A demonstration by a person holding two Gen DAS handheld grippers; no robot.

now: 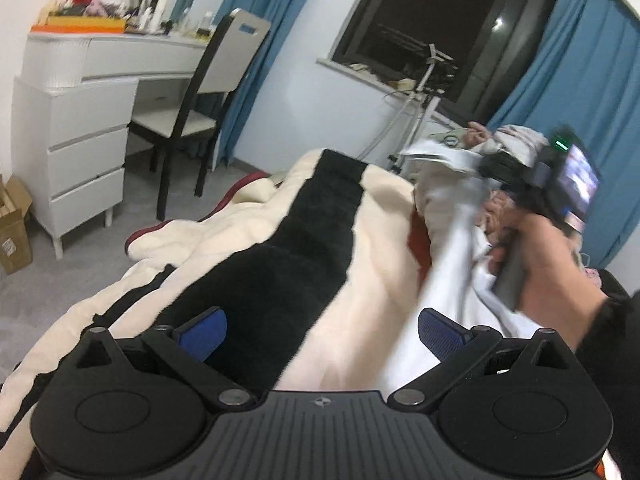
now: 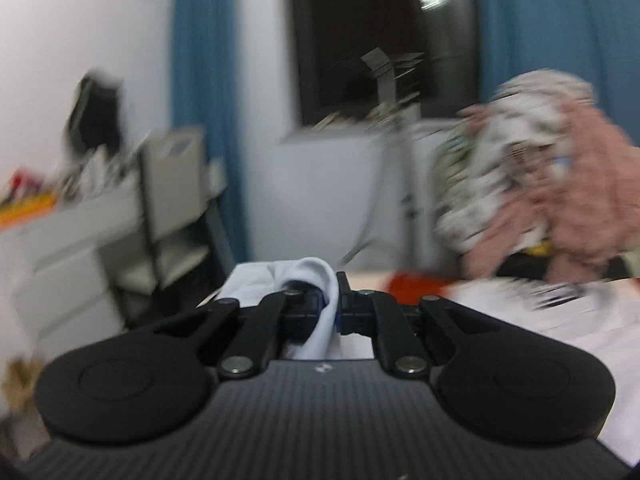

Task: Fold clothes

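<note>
Light, limp pale blue garment (image 2: 320, 280) — pinched at a bunched fold by the right hand-held gripper (image 2: 330, 312); left hand-held gripper (image 1: 320, 334) open, empty. Likely slips — better held at a hem.

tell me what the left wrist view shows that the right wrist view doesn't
Only the left wrist view: the left gripper open over the cream and black blanket, and the person's hand on the right gripper's handle.

Only the right wrist view: the right gripper shut on a fold of the pale blue garment, seen close up.

Both: the dark window, blue curtains, chair, white dresser and pile of clothes.
</note>
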